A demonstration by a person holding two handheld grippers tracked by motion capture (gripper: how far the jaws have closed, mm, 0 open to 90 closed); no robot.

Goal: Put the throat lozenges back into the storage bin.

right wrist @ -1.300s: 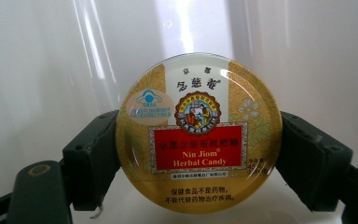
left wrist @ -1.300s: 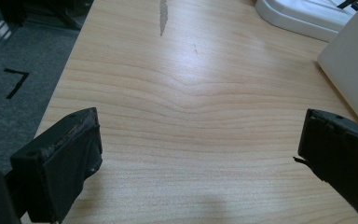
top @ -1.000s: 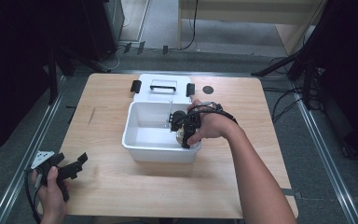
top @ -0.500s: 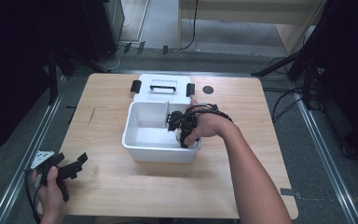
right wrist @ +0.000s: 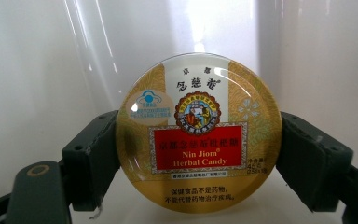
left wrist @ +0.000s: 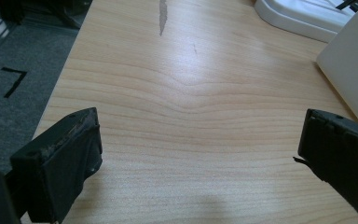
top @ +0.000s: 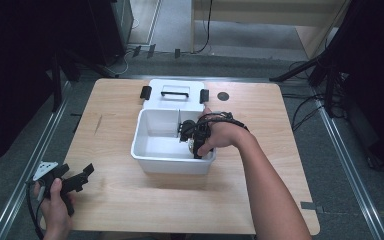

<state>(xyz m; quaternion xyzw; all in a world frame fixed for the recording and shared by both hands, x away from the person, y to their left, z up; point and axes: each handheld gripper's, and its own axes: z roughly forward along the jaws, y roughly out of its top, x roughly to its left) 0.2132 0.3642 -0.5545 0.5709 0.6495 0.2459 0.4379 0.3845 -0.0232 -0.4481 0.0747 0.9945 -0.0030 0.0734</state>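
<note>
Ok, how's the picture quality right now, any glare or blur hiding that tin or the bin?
Right gripper view: the tin is sharp, its label readable, with a small glare spot on its upper left; the bin wall behind is washed out with bright streaks. Left gripper view: a soft sheen on the table, and the near fingers look slightly soft. High view: evenly lit table, dark surroundings.

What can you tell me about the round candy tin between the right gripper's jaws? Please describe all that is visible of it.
The candy tin is a round, flat, glossy container, likely metal, with a gold patterned lid. A white band on top carries Chinese characters and a round emblem; a red panel reads "Nin Jiom Herbal Candy". A pale blue-printed sticker sits at its upper left. It faces the camera, closed, clamped at its left and right edges by the right gripper, inside the white bin.
</note>
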